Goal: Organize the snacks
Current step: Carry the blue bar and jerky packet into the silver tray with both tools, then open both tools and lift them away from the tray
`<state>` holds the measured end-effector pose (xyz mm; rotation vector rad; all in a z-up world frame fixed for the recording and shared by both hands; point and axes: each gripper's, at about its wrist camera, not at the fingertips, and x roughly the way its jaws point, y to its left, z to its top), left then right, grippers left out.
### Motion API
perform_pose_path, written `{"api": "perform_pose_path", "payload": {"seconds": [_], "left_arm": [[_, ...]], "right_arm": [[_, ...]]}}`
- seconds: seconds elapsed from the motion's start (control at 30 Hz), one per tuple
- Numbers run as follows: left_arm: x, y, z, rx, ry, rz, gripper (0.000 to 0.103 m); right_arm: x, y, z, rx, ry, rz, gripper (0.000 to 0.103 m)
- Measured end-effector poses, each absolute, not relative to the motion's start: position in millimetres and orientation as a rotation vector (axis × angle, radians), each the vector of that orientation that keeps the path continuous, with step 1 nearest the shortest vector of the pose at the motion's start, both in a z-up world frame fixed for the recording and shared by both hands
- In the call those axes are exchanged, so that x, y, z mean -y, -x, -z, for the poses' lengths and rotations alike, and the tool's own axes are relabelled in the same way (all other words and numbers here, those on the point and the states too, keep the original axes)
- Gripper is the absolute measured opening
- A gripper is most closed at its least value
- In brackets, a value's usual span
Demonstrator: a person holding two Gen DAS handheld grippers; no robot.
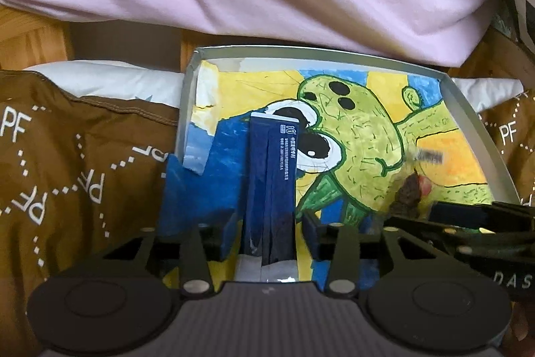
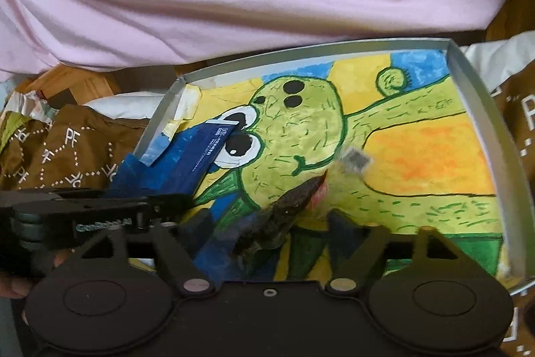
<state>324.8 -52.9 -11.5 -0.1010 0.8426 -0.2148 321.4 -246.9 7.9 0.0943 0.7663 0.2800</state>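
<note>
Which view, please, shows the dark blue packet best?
The left wrist view: the dark blue packet stands centred between the left tool fingers, its white print facing the camera. The right wrist view shows it only slanted at the left, its lower end hidden behind the left tool.

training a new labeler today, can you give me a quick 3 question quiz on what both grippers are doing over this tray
1. True or false: the left gripper has a dark blue snack packet between its fingers.
2. What lies between the right gripper's fingers? A) a clear wrapper with a dark snack B) a red can C) nothing
3. Fill in: the tray is lined with a painting of a ____ cartoon figure.

Key: 1 true; 2 A; 3 green
</note>
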Motion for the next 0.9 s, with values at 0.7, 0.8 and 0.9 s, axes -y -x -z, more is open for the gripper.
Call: {"api": "perform_pose_path", "payload": {"seconds": [0.7, 0.8, 0.9], "left_arm": [[3.5, -233.5, -62.6, -0.552, 0.162, 0.092, 0.102], [-0.5, -209.8, -71.8, -0.500, 0.134, 0.082, 0.102], [-2.0, -185.6, -78.2, -0.472, 0.096, 0.084, 0.102]], "right_arm": [[232.6, -189.0, -75.7, -0.419, 0.089, -0.173, 0.102], [226.4, -162.3, -81.8, -0.389, 0.108, -0.185, 0.102], [221.0, -139.6, -85.3, -0.381, 0.118, -0.199, 0.102]]}}
